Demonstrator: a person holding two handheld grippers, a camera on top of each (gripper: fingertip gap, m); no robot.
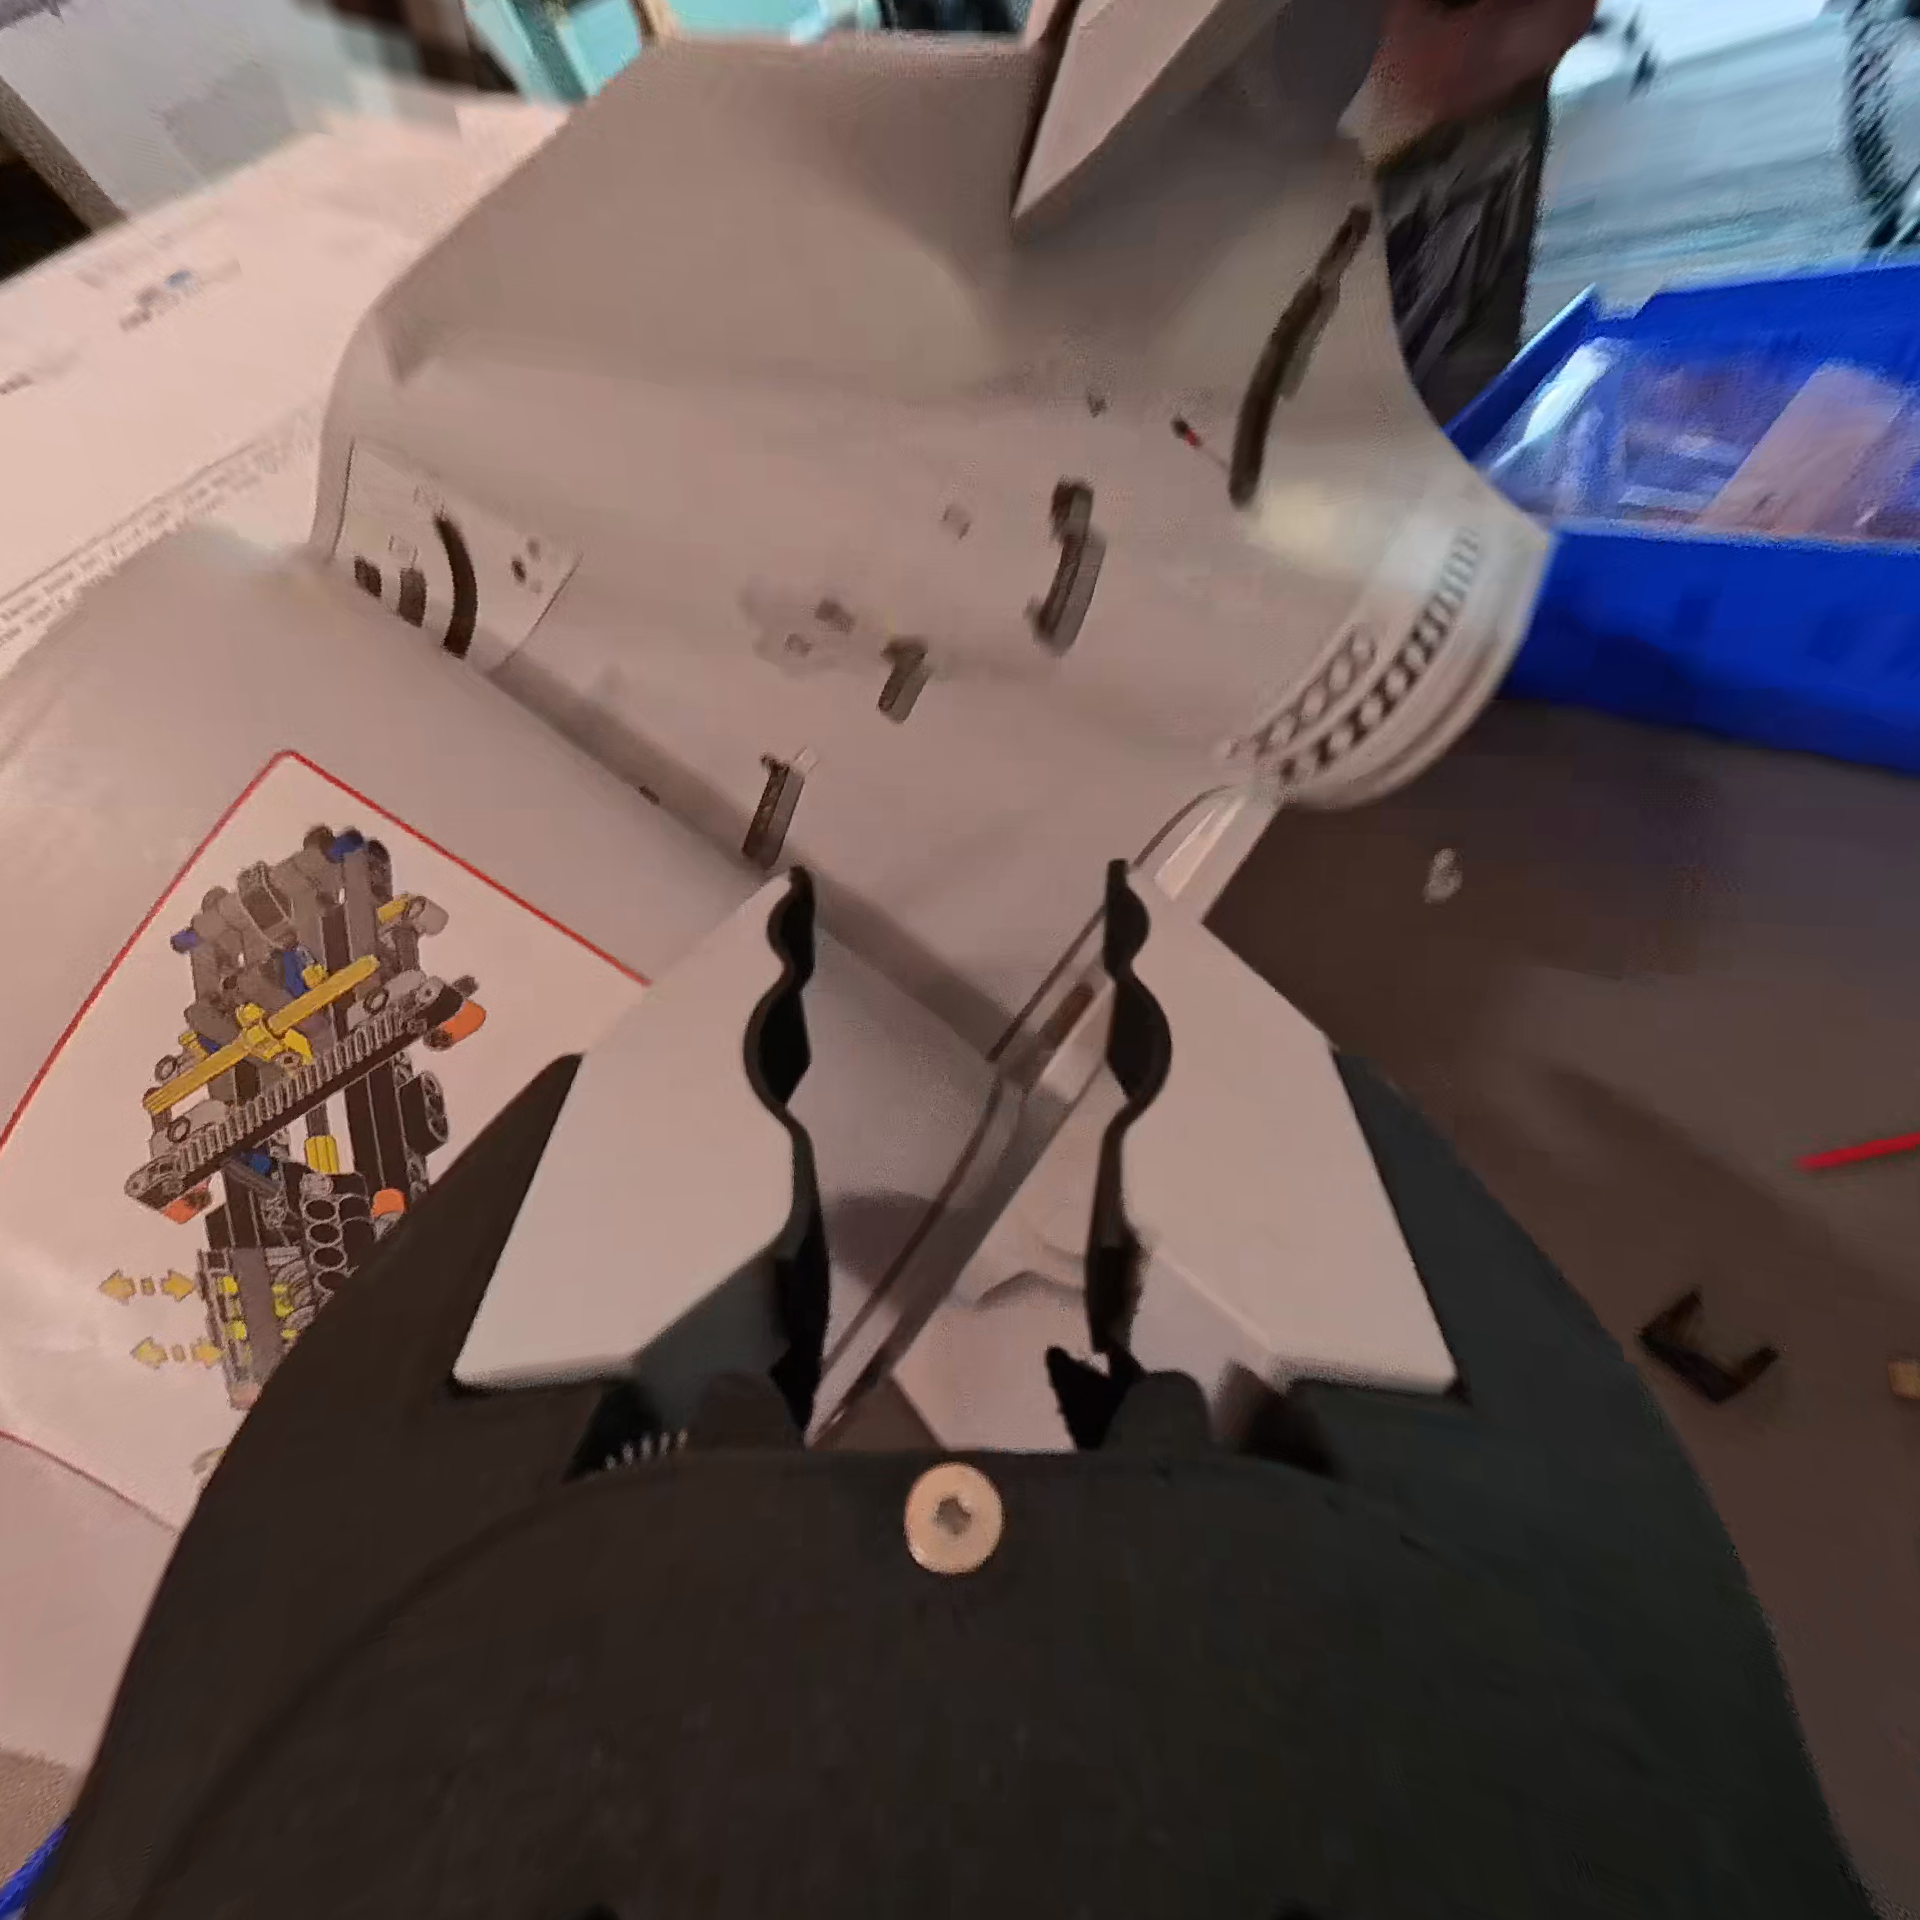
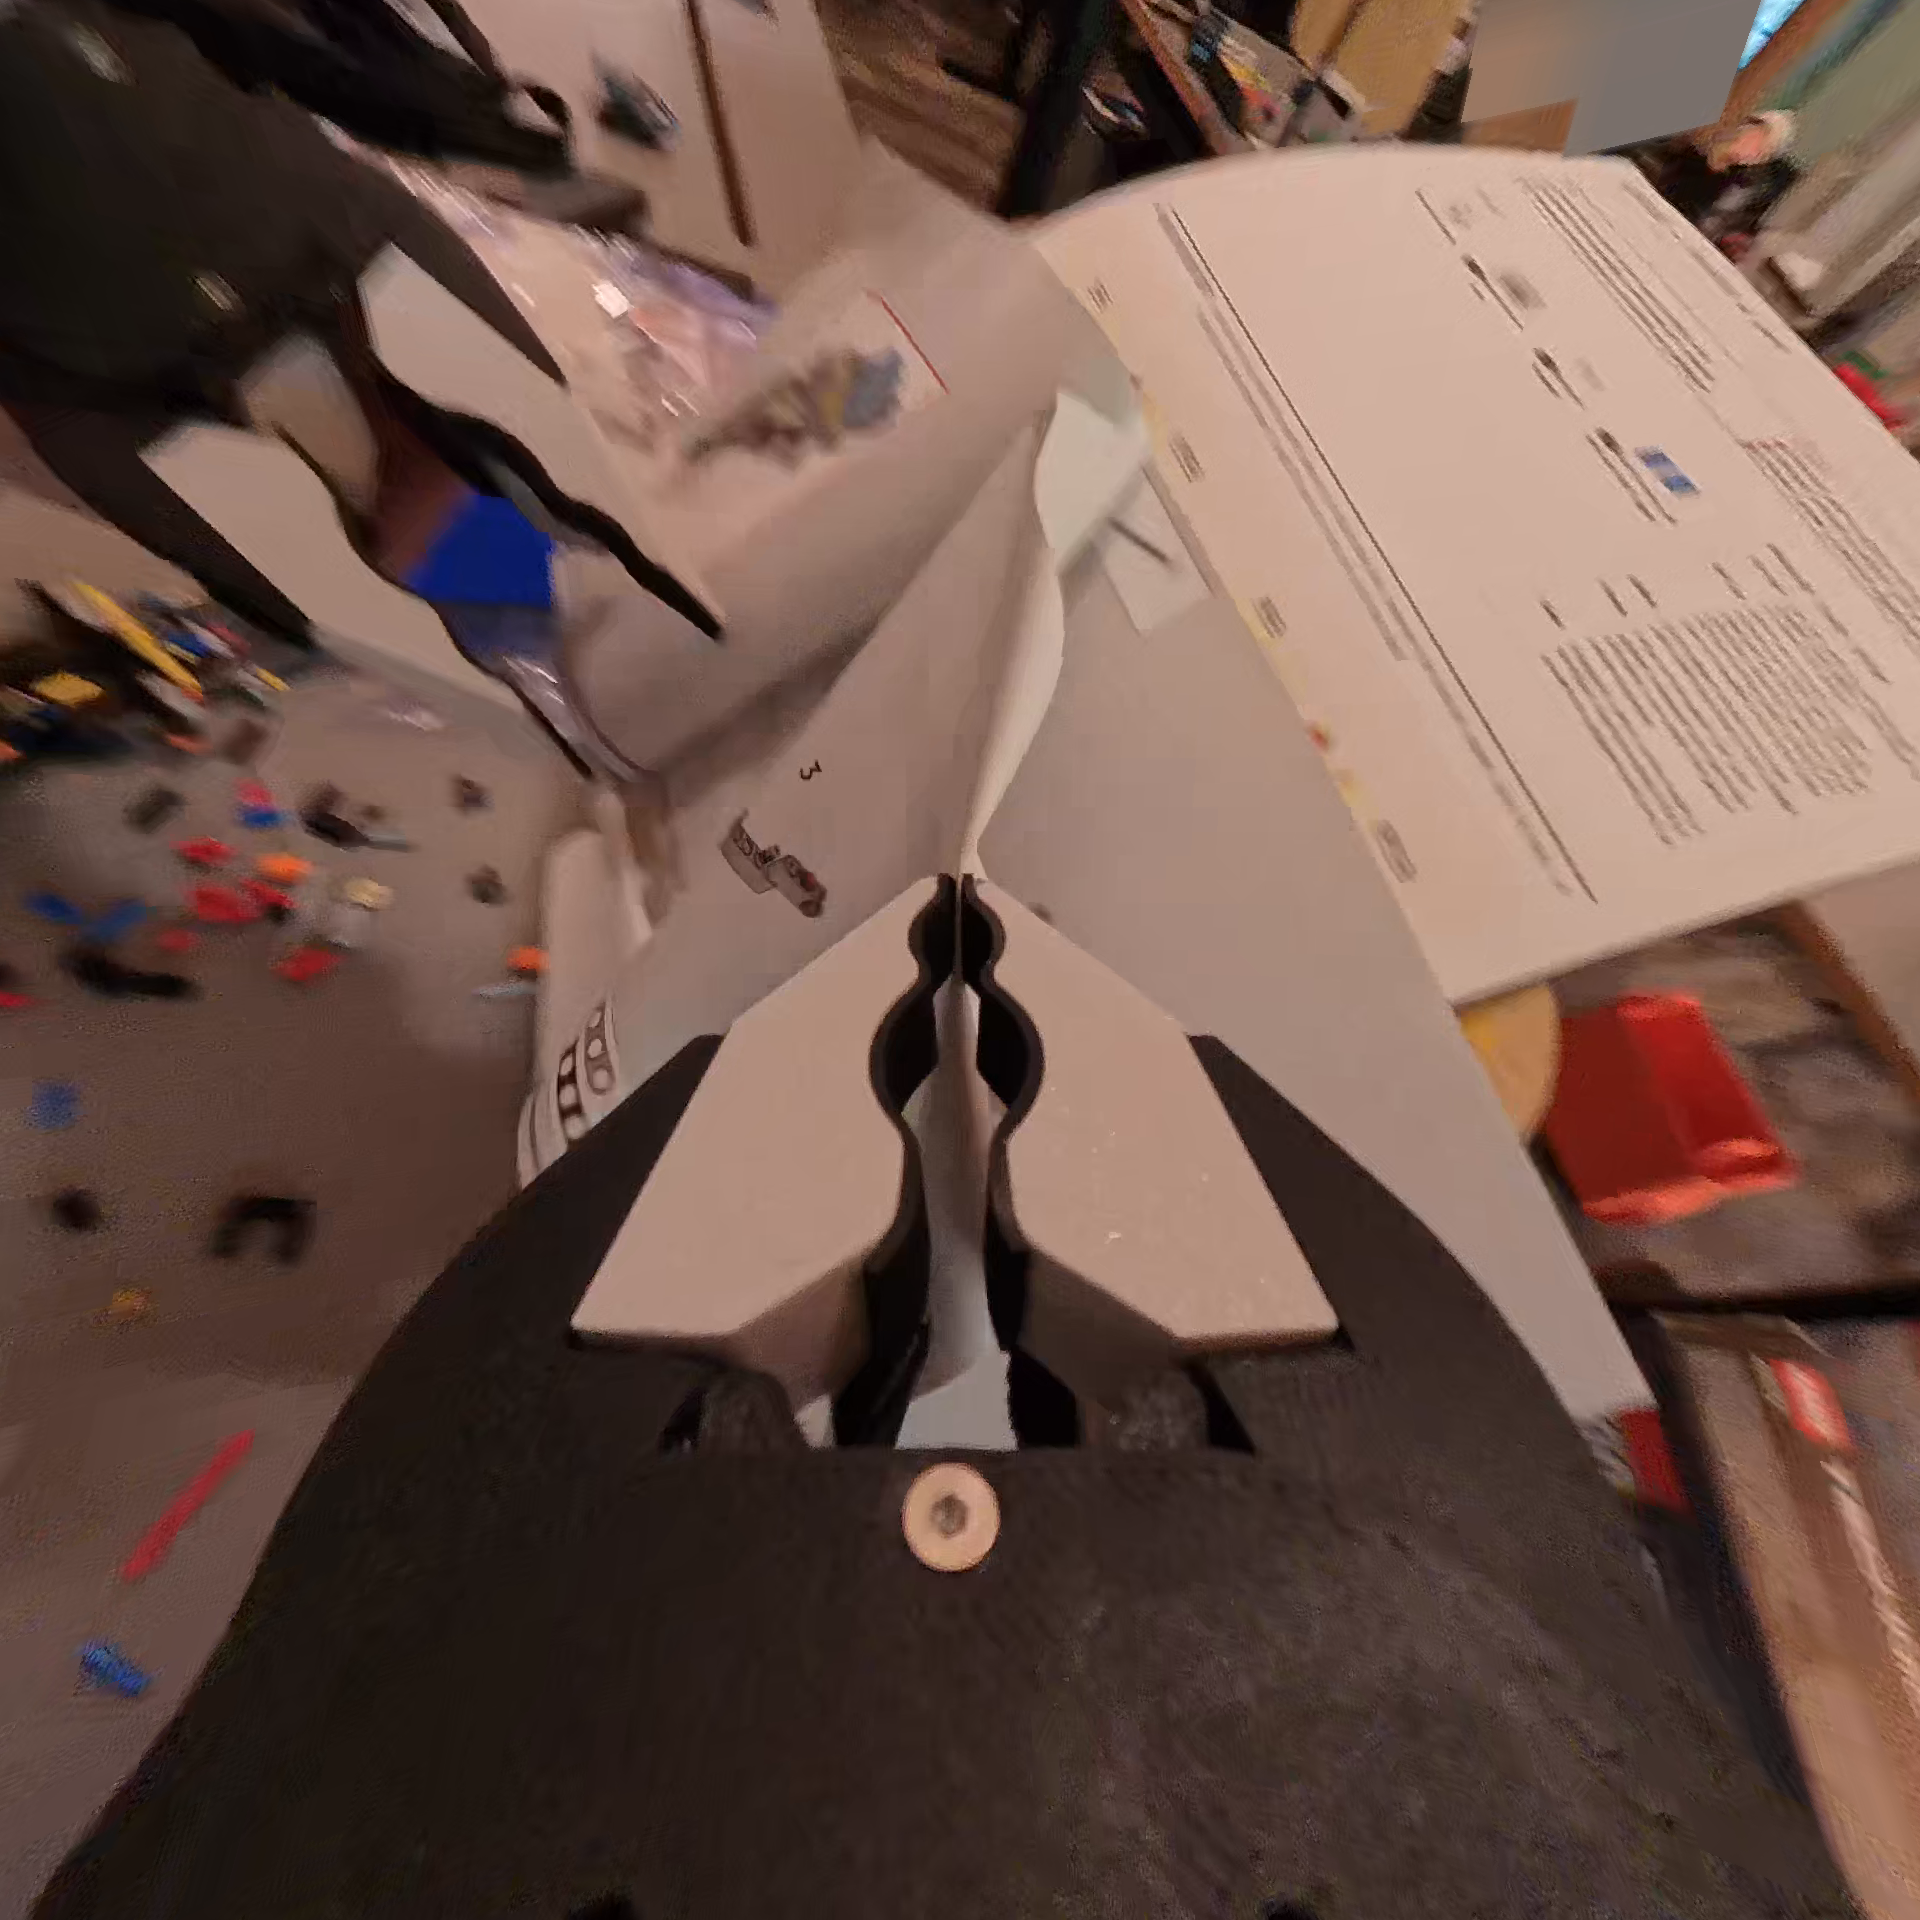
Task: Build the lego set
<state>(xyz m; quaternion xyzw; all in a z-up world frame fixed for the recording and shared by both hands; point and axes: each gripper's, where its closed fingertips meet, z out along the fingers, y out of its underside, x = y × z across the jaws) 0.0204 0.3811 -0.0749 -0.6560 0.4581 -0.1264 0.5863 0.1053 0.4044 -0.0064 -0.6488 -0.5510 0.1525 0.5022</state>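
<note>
The instruction booklet (image 1: 312, 935) lies open on the table and shows a pictured model on its left page. My left gripper (image 1: 954, 878) is open, with the booklet's lower page edges lying loosely between its fingers. My right gripper (image 2: 956, 883) is shut on a single page (image 2: 935, 675) and holds it lifted and curled. That lifted page (image 1: 831, 416) fills the middle of the left wrist view, with one of the right gripper's fingers (image 1: 1101, 104) at its top. The left gripper (image 2: 655, 696) shows open at upper left in the right wrist view.
A blue bin (image 1: 1714, 623) with clear bags stands right of the booklet. Loose Lego pieces (image 2: 229, 894) are scattered on the grey table, with a red axle (image 2: 187, 1507) and a black piece (image 1: 1704, 1351). A printed sheet (image 2: 1558, 520) and a red container (image 2: 1662, 1112) are at right. Spacing between my two grippers at the tips: around 12 cm. My right tips are about 35 cm from the black piece (image 1: 1704, 1351), my left tips only 25 cm.
</note>
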